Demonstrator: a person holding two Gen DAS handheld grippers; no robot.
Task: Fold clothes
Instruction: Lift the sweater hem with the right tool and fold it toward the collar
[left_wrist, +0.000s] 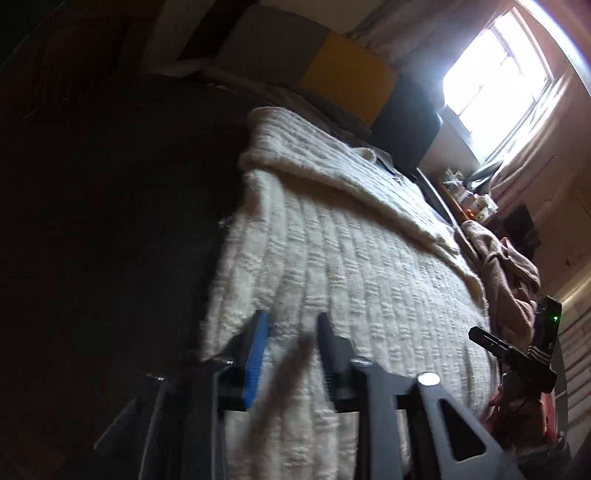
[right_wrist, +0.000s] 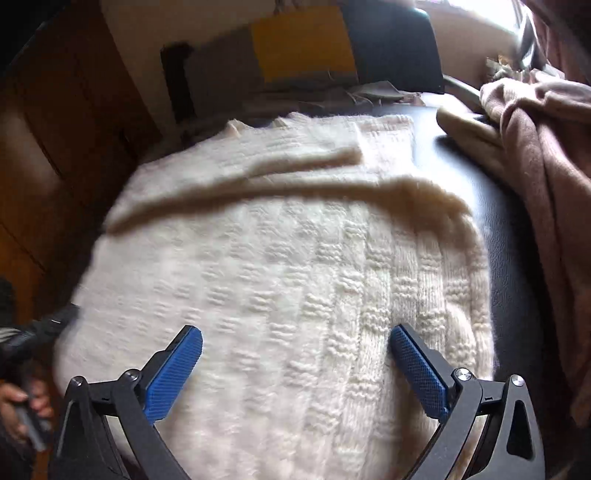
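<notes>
A cream knitted sweater (right_wrist: 280, 243) lies spread on a black surface (right_wrist: 491, 206), with a sleeve folded across its upper part. It also shows in the left wrist view (left_wrist: 351, 251). My right gripper (right_wrist: 295, 341) is open, its blue-padded fingers (right_wrist: 177, 365) wide apart just over the sweater's near part. My left gripper (left_wrist: 291, 325) hovers at the sweater's near left edge with a narrow gap between its fingers; whether they pinch knit is unclear. The right gripper shows at the right edge of the left wrist view (left_wrist: 491, 341).
A pile of pinkish-brown clothes (right_wrist: 546, 155) lies at the right on the black surface. A yellow and grey cushion (right_wrist: 303, 48) and a dark cushion (right_wrist: 399, 44) stand at the back. A bright window (left_wrist: 495, 74) is beyond. A wooden cabinet (right_wrist: 74, 110) is left.
</notes>
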